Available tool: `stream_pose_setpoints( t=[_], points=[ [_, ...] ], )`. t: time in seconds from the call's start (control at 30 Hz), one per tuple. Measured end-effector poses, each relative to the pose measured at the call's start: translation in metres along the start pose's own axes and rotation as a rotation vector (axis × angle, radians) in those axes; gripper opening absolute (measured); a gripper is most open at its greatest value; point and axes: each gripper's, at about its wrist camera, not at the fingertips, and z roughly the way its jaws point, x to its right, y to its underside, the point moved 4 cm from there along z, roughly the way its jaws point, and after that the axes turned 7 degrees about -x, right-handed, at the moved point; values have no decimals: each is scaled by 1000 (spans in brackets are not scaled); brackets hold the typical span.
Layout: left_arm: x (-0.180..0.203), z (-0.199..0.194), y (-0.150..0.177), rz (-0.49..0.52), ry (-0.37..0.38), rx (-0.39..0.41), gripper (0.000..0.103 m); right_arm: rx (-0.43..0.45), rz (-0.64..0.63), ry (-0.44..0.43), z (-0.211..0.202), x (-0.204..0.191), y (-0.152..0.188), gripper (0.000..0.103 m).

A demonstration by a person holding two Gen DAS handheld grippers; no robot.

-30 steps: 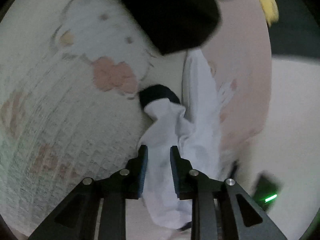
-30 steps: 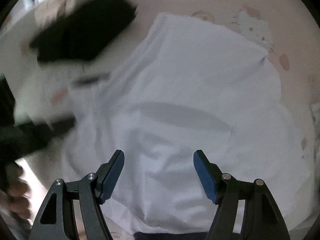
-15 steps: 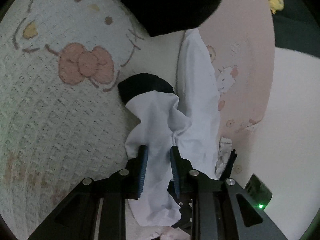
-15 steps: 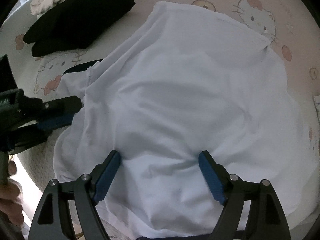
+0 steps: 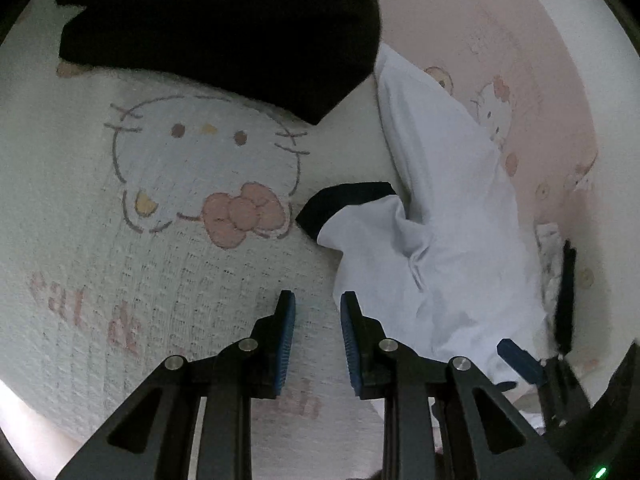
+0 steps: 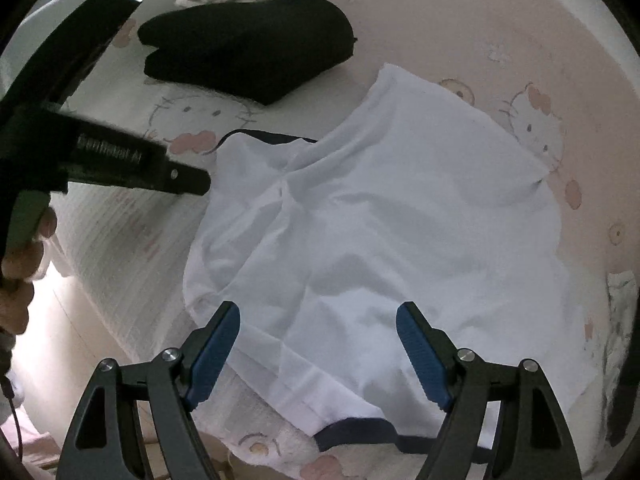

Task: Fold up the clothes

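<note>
White shirt [image 6: 372,232] spread on bed [image 5: 120,280].
Left gripper [image 5: 317,300] narrowly open, holding nothing; right gripper [image 6: 318,316] wide open above shirt.

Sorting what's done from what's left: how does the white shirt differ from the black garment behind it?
The white shirt lies spread out and wrinkled, one sleeve bunched; the black garment sits folded into a compact bundle. The white shirt has dark trim at sleeve and edge; the black garment is plain. The white shirt lies just ahead of the right gripper, whose jaws are open; the black garment lies farther off. Both rest on the cartoon-cat bedding.
</note>
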Motion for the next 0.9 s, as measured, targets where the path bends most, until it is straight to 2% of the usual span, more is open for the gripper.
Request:
stream_pose_setpoints(
  t=[0.13,0.3,0.47,0.57,0.67,0.77,0.83,0.9],
  points=[
    [7,-1,-12,-30,80,-33,21,93,-90,113,-15,-18,-4,80],
    [17,9,-15,-64,202,-101,21,87,-160,125,-8,-40,0,80],
    [19,15,-10,-59,222,-121,21,70,-218,133,-2,-58,7,80],
    [16,17,-9,-94,279,-102,20,64,-226,128,2,-63,8,80],
    [7,23,-7,-148,388,-75,21,55,-219,112,5,-65,8,80],
    [-9,33,-7,-294,568,-58,20,34,-176,70,8,-59,5,80],
    [-11,36,-10,-340,606,-74,20,21,-147,41,11,-56,3,80],
    [-5,40,-13,-334,590,-96,20,8,-118,13,13,-52,0,80]
  ],
)
